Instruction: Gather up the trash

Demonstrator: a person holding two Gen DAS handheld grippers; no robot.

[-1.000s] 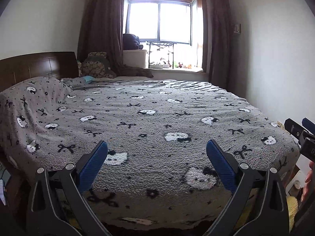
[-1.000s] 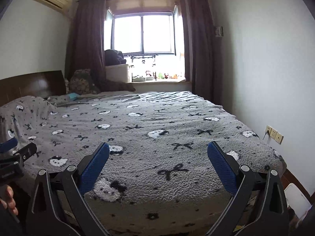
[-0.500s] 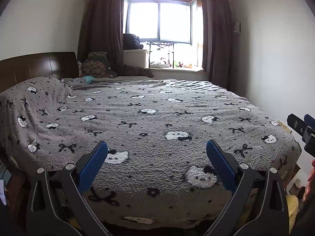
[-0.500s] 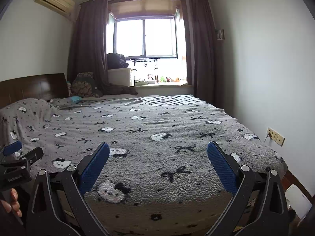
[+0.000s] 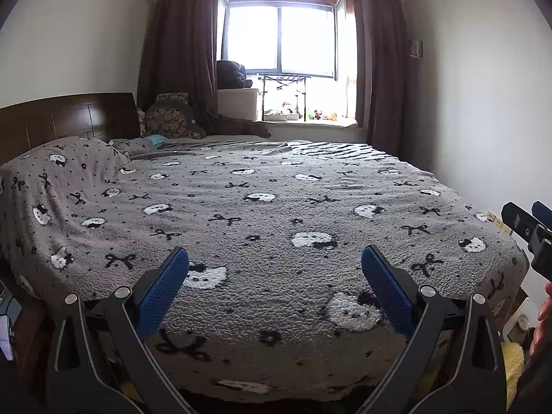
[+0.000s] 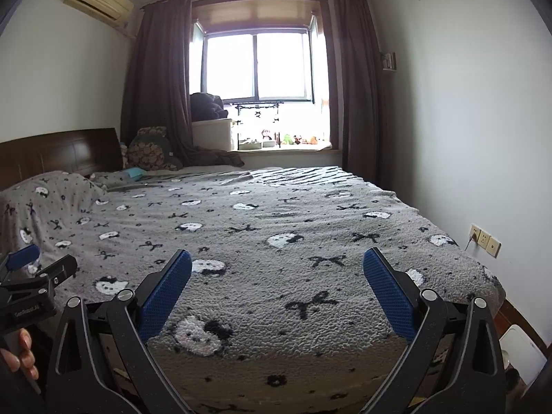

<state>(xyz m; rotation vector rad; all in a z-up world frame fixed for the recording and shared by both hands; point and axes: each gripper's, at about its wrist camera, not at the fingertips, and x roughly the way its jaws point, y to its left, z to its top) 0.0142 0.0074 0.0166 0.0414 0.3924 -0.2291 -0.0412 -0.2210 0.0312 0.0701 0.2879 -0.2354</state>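
Observation:
My left gripper point(image 5: 275, 258) is open and empty, held at the foot of a bed with a grey cat-and-bow blanket point(image 5: 276, 200). My right gripper point(image 6: 277, 260) is open and empty too, over the same blanket point(image 6: 262, 214). The right gripper also shows at the right edge of the left wrist view point(image 5: 531, 231). The left gripper also shows at the left edge of the right wrist view point(image 6: 31, 276). No trash can be made out on the blanket. A small teal item point(image 6: 132, 172) lies by the pillows.
A dark wooden headboard point(image 5: 65, 117) stands at the left. The window sill point(image 6: 286, 145) at the back holds a white box, clothes and small toys. The wall at the right carries sockets point(image 6: 484, 239). White items point(image 6: 521, 352) lie on the floor at the bed's right corner.
Both grippers have tilted up a little, so the room sits lower in both views. Both jaws stay open and empty.

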